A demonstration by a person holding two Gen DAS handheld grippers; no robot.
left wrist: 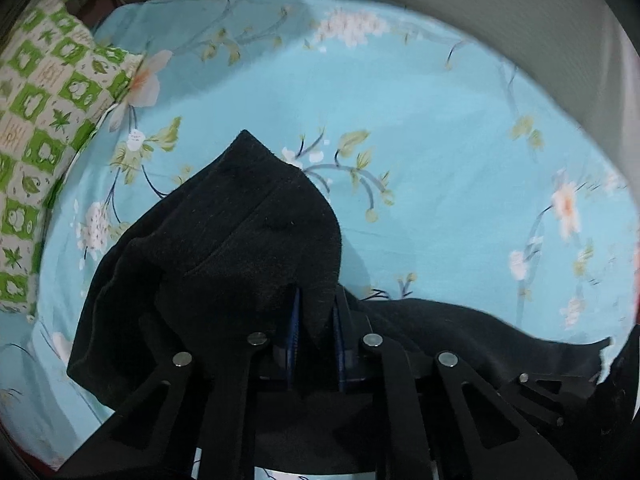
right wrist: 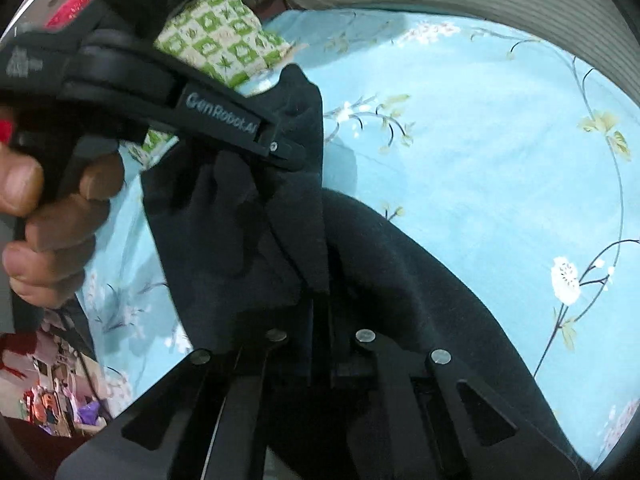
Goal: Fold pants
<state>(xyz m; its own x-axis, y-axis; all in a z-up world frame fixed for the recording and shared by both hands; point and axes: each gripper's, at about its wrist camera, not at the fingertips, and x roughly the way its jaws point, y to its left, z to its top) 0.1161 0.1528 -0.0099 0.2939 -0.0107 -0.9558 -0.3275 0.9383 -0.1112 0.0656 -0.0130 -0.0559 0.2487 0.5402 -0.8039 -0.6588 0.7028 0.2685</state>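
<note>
The black pants hang bunched over the blue flowered bed sheet. My left gripper is shut on a fold of the pants, with cloth pinched between its blue pads. In the right wrist view my right gripper is shut on another part of the pants, which drape down around it. The left gripper shows there too, held by a hand at the left, clamped on the cloth close above my right gripper.
A green and white checked pillow lies at the left of the bed; it also shows in the right wrist view. A grey ribbed wall or headboard runs along the far side. Room clutter shows at the lower left.
</note>
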